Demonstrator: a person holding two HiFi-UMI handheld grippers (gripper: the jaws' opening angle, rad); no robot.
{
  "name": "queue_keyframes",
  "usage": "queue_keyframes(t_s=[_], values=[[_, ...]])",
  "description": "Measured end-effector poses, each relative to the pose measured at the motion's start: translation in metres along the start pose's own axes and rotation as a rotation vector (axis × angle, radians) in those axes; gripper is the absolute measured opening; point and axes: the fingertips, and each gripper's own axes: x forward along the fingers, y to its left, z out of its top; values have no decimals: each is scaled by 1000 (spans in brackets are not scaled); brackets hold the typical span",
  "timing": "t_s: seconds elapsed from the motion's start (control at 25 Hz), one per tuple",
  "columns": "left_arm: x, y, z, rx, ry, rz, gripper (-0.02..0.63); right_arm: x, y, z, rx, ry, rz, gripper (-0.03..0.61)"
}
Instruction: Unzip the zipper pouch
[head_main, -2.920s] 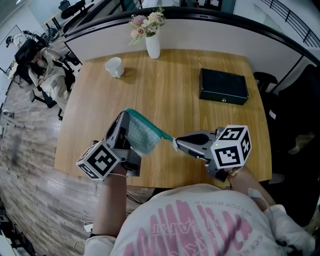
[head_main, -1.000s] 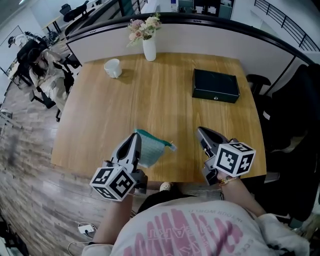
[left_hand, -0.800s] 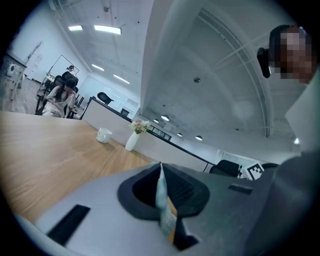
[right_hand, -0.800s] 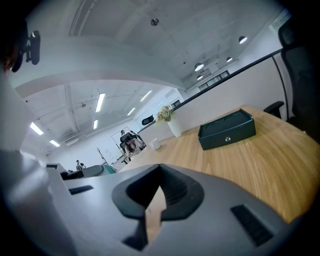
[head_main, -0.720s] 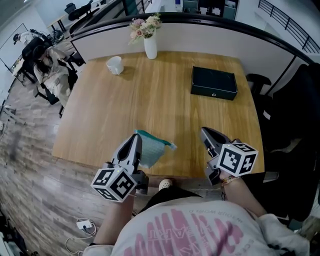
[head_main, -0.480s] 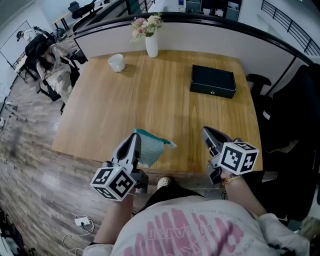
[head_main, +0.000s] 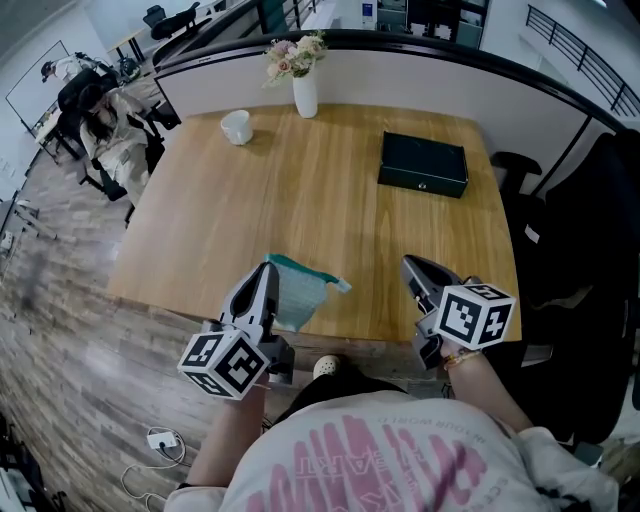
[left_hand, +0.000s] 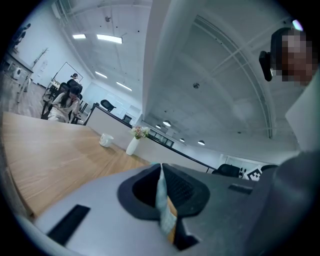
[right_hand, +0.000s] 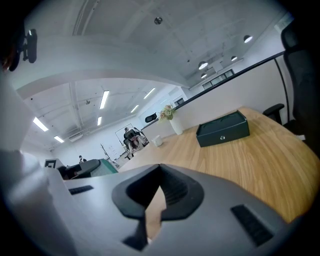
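Pouch looks light, limp mesh; left gripper pinches its edge, right gripper, closed and empty, should take the zipper pull

— What's around me here?
— A pale wooden worktop in front of me, backed by a curved white half-wall with a dark rail.
— And to my left?
— Grey-brown plank floor and office chairs heaped with clothes. Strip lights glow on the ceiling.
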Motion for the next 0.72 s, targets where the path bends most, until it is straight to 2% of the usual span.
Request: queue_keyframes(t_s=[0.72], values=[[-10, -4, 12, 10, -31, -11, 12, -2, 10, -2, -10, -15, 13, -2]])
